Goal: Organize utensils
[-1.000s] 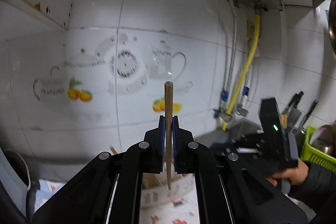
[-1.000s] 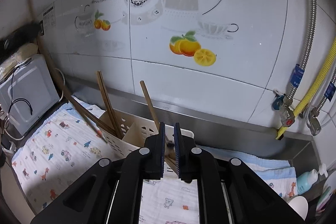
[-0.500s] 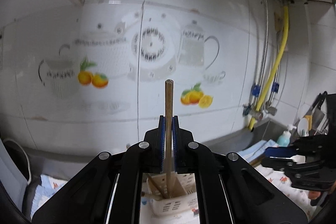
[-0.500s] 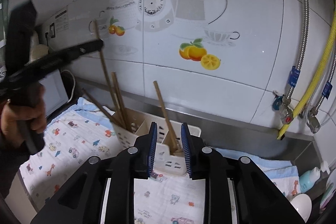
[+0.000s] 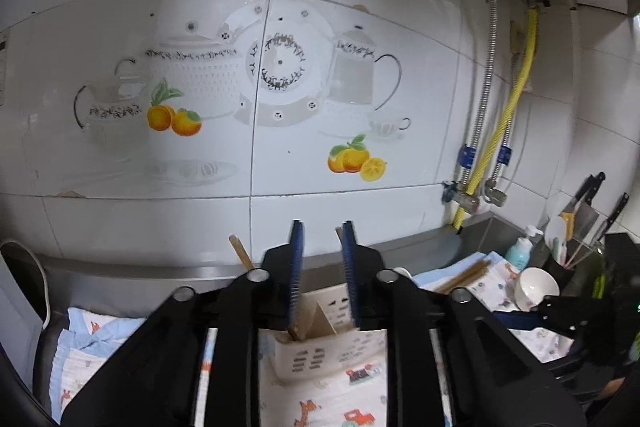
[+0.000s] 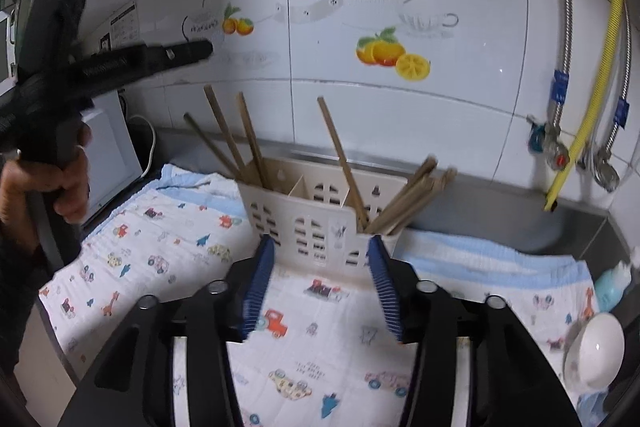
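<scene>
**Both our grippers opening over the utensil caddy**

We see a white tiled wall [image 6: 400, 127] with teapot and orange decals behind a counter spread with a cartoon-print cloth [image 6: 168, 251]. On the cloth stands the cream slotted caddy [image 6: 304, 223], with wooden chopsticks [image 6: 344, 159] leaning in its compartments: several at the left end, one near the middle, a bundle at the right end. Our right gripper [image 6: 320, 287] hangs just in front of the caddy, its jaws opening with nothing between them. Our left gripper [image 5: 322, 275] points over the caddy [image 5: 316, 355], its jaws also opening, clear of the chopstick [image 5: 296, 331] standing in the caddy below. A white bowl [image 6: 596, 351] sits at the right.
</scene>
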`<state>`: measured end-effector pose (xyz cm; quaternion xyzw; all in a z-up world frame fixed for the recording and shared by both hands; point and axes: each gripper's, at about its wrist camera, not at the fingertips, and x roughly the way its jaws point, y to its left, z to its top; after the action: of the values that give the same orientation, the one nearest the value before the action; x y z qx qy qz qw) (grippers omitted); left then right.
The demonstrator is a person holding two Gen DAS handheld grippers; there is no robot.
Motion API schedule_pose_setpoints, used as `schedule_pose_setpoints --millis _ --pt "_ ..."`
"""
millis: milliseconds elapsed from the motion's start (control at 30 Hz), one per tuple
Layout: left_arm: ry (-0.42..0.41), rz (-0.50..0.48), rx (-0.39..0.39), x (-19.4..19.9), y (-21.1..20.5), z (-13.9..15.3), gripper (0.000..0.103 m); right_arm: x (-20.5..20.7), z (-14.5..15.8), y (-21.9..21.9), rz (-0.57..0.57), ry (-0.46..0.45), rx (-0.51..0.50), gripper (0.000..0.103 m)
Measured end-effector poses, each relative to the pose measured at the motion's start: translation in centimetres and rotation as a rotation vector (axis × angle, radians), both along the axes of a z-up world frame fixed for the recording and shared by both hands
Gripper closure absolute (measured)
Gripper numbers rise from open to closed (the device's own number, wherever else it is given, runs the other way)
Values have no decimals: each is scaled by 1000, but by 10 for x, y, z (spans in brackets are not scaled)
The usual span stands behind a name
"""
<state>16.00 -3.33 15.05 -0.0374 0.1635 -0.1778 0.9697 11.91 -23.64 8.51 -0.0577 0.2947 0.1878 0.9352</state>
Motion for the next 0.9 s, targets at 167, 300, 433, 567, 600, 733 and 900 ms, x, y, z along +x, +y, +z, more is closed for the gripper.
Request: schedule_pose_setpoints --millis 167,300,433,567,600,733,900 --pt "8 -20 3 -33 5 -7 58 -18 -16 5 -4 24 18 45" --pt "29 -24 0 -57 12 -22 44 -31 -27 10 -6 42 36 42" --pt "55 -3 7 -77 19 -42 31 -45 -38 15 -15 49 31 35" --pt "78 31 18 -92 28 -60 20 -54 -46 18 -28 56 25 32" --pt "84 37 16 -95 30 -63 18 -56 -48 18 -32 58 23 32" --pt "108 80 34 -110 37 -78 8 -66 -54 18 -61 60 20 27" --pt "132 105 46 -125 43 -94 5 -74 -59 17 -93 61 10 23"
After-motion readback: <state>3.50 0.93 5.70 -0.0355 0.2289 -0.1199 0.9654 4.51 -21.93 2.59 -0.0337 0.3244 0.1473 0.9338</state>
